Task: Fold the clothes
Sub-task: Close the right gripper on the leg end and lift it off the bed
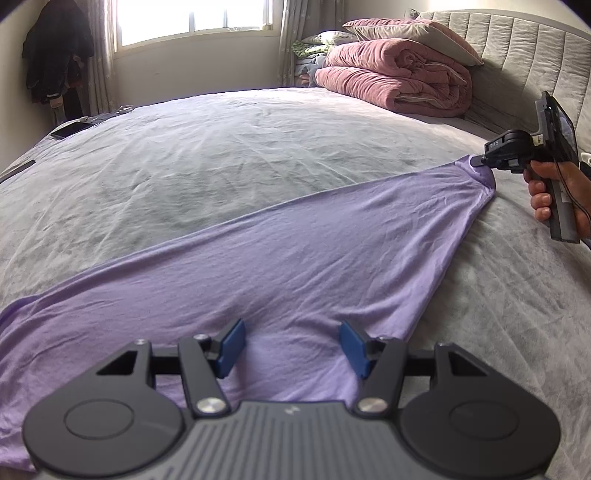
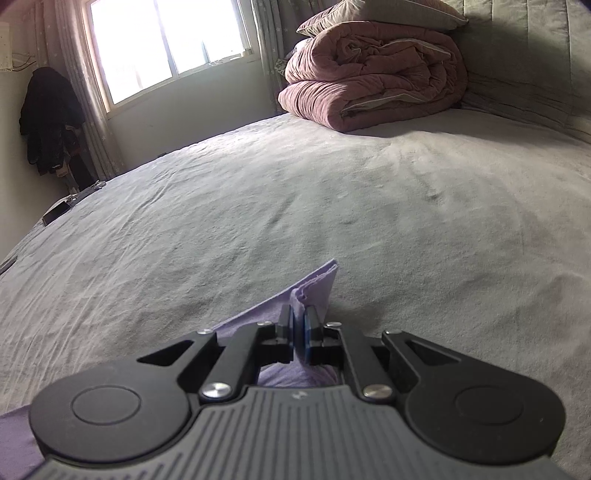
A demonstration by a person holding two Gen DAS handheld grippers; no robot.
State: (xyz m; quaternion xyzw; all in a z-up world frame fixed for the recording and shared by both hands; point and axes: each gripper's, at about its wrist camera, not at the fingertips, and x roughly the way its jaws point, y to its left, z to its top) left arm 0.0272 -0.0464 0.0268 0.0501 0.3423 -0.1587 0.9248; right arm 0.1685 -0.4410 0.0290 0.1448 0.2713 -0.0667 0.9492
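Note:
A lilac garment [image 1: 280,258] lies spread on the grey bed sheet [image 1: 221,155], stretched toward the right. My left gripper [image 1: 291,343] is open, its blue pads either side of the cloth's near edge, just above it. My right gripper [image 2: 300,325] is shut on a corner of the lilac garment [image 2: 317,284]; in the left wrist view the right gripper [image 1: 480,160] pinches that far-right corner, held by a hand [image 1: 546,192].
A folded pink quilt [image 1: 399,74] and a pillow [image 1: 410,33] lie at the head of the bed by the grey headboard [image 1: 535,62]. A phone [image 1: 70,129] lies at the far left edge. Dark clothes [image 1: 55,51] hang beside the window.

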